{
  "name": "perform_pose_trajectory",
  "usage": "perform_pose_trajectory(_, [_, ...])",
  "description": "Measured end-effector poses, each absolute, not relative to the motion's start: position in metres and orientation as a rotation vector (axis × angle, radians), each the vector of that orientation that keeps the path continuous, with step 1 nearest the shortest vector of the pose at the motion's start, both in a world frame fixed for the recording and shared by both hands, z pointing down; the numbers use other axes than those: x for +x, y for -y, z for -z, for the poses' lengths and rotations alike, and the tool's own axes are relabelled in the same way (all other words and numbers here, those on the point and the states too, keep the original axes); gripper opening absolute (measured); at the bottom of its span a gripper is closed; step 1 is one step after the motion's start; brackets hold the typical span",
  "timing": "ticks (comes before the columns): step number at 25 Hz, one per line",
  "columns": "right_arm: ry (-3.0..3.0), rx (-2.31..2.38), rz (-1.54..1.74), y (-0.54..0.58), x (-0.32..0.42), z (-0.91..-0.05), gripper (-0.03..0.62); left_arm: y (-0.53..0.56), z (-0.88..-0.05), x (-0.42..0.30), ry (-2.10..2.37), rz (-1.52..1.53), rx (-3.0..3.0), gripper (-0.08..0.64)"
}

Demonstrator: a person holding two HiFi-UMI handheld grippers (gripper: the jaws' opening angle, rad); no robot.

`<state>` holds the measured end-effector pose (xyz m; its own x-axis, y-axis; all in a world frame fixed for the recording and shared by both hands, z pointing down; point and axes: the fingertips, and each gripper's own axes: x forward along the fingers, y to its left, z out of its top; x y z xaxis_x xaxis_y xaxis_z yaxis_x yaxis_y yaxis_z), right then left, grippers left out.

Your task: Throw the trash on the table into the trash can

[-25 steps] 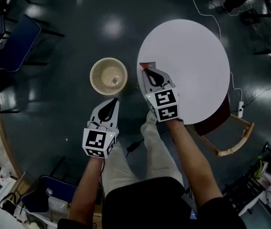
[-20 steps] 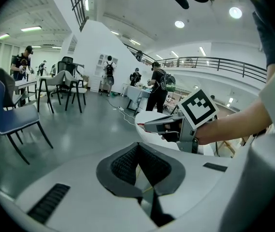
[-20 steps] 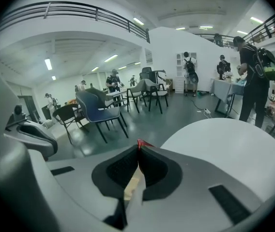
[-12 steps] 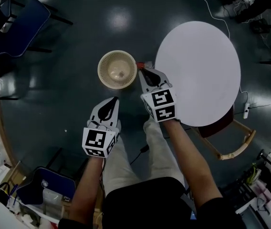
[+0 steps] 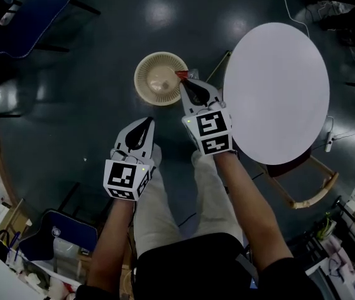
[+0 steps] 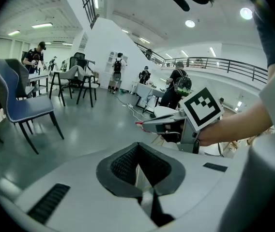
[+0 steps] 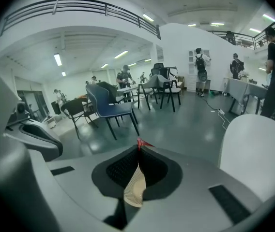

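Plainly, the red scrap point(image 5: 181, 74) is the piece of trash in play. It sticks out of the tip of the right claw point(image 5: 187, 83), whose jaws are pinched together on it, and in the right gripper view it pokes up past the closed pads. It hangs at the rim of the trash can point(image 5: 141, 74), on the side nearest the round white surface point(image 5: 277, 92). The can is a pale round basket standing on the dark floor just beside that surface. Whether the scrap is fully over the opening or only above the rim I cannot tell.

The left claw point(image 5: 144, 125) hovers over the floor, apart from the basket, its jaws pressed together with nothing between them.

I judge this the carry-and-drop step, close to its end. The next move calls for a little more reach toward the middle of the basket. Then the right jaws should part so the light scrap falls inside rather than catching on the rim.
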<state>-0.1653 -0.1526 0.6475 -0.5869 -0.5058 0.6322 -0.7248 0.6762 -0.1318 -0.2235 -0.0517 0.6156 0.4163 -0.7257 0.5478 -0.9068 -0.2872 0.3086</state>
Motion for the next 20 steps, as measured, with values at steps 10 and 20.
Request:
perform_pose_trajectory(10, [2.283,0.931,-0.570,0.150,-0.190,-0.708,0.028,0.048,-0.657,-0.257,1.384,-0.408,2.057,0.009])
perform_pose_trajectory(20, [2.242,0.908,-0.615,0.150,-0.204,-0.772,0.028,0.052,-0.705,-0.276,1.369,-0.424,2.029,0.009])
